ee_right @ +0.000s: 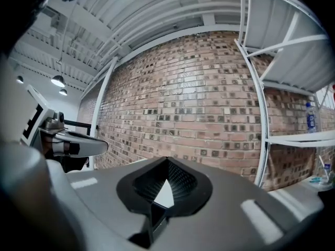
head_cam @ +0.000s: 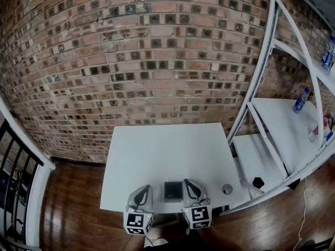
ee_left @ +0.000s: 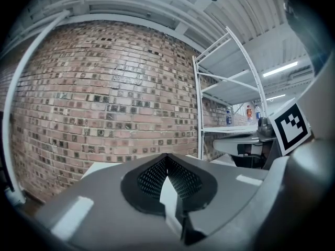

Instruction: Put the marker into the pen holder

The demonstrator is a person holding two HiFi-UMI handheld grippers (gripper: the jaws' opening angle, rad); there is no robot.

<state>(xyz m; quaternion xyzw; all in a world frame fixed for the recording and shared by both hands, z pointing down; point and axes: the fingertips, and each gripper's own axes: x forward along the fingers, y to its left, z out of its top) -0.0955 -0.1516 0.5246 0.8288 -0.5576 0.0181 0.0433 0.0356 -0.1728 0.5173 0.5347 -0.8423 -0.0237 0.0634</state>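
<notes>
Both grippers at the near table edge, pen holder between them.
I read the left gripper (head_cam: pixel 144 188) and the right gripper (head_cam: pixel 188 183) as closed tip to tip with nothing held; each gripper's own view showed only a thin wedge of white table behind the meshed pads. The dark square pen holder (head_cam: pixel 172 191) stood on the white table (head_cam: pixel 157 150), near its front edge. A small grey round object (head_cam: pixel 226 189) lay right of the right gripper. I couldn't locate the marker in any view.

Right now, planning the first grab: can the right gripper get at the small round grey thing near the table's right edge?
Probably yes: the right gripper sits just left of the round grey thing, only bare table between them; its shut jaws must open.
</notes>
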